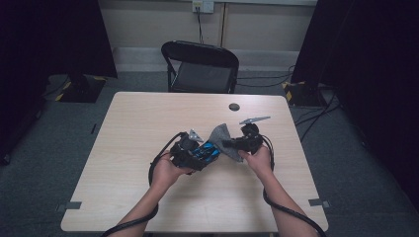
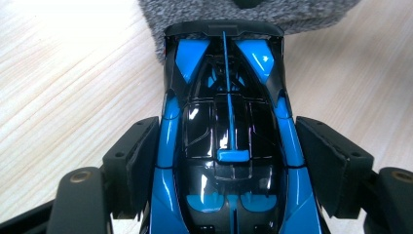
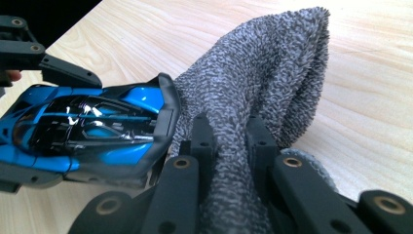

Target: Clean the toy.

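Note:
A blue and black toy car (image 2: 229, 73) sits between the pads of my left gripper (image 2: 226, 126), which is shut on its sides. In the high view the left gripper (image 1: 207, 152) holds the car (image 1: 203, 149) just above the middle of the wooden table (image 1: 148, 113). My right gripper (image 3: 230, 122) is shut on a bunched grey knitted cloth (image 3: 272, 63). The cloth rests against one end of the car (image 3: 97, 122). From above, the right gripper (image 1: 229, 144) faces the left one, with the cloth (image 1: 222, 133) between them.
A black folding chair (image 1: 202, 66) stands behind the table's far edge. A small dark round disc (image 1: 234, 106) lies on the table near the far side. Dark curtains and stands flank the table. Cables trail from both grippers towards the near edge.

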Available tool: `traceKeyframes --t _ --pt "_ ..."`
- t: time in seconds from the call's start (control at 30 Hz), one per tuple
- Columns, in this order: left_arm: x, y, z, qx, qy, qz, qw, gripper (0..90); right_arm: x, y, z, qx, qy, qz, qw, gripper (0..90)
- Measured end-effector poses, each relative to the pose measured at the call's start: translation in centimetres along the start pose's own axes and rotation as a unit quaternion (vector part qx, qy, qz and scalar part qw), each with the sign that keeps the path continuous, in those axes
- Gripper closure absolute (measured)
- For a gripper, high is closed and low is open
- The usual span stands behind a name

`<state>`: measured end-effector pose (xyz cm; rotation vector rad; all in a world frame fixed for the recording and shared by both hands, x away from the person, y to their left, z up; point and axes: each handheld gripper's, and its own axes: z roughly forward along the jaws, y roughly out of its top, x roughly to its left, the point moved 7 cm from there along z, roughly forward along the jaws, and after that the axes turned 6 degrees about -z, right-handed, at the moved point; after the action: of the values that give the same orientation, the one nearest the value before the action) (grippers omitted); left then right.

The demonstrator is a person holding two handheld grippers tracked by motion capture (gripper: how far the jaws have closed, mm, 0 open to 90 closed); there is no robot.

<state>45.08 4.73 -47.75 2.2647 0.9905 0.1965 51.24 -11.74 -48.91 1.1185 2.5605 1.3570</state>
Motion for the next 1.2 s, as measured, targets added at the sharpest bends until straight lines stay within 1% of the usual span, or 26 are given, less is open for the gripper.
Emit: traceKeyframes --t 0.27,0.4,0.6,0.8,0.97,1.0,1.03,1.1,1.17,1.2 --pt "0.6 -0.2 0.0 0.0 0.006 -0.006 1.0 27.0 0.1 -0.5 0.0 -0.001 0.009 0.003 1.0 78.8" --pt "0.9 -0.3 0.0 0.0 0.007 -0.01 0.9999 27.0 0.1 -0.9 -0.1 0.004 0.008 0.003 1.0 78.8" --pt "1.9 -0.4 -0.4 -0.003 0.019 -0.019 0.9996 27.0 0.1 -1.3 -0.3 0.01 0.009 0.0 0.9999 78.9" --pt "2.7 -0.6 -0.4 -0.002 0.026 -0.028 0.9993 27.0 0.8 -1.5 -0.6 0.012 0.018 -0.008 0.9997 78.9" --pt "3.1 -0.8 -0.4 -0.006 0.027 -0.038 0.9989 27.0 1.3 -1.8 -0.7 0.019 0.029 -0.015 0.9993 79.0" --pt "3.4 -0.8 -0.5 -0.007 0.029 -0.041 0.9987 27.0 1.4 -2.1 -0.7 0.025 0.038 -0.017 0.9988 79.1" --pt "3.4 -0.8 -0.5 -0.007 0.029 -0.041 0.9987 27.0 1.4 -2.1 -0.7 0.025 0.038 -0.017 0.9988 79.1" --pt "3.6 -0.8 -0.8 -0.008 0.031 -0.043 0.9986 27.0 1.6 -2.3 -0.8 0.031 0.049 -0.018 0.9982 79.0" --pt "3.5 -0.8 -0.9 -0.01 0.031 -0.04 0.9987 27.0 1.6 -2.5 -1.0 0.034 0.045 -0.021 0.9982 79.1" --pt "3.5 -0.8 -1.0 -0.009 0.03 -0.039 0.9987 27.0 1.1 -2.5 -1.3 0.032 0.036 -0.017 0.9987 79.1"
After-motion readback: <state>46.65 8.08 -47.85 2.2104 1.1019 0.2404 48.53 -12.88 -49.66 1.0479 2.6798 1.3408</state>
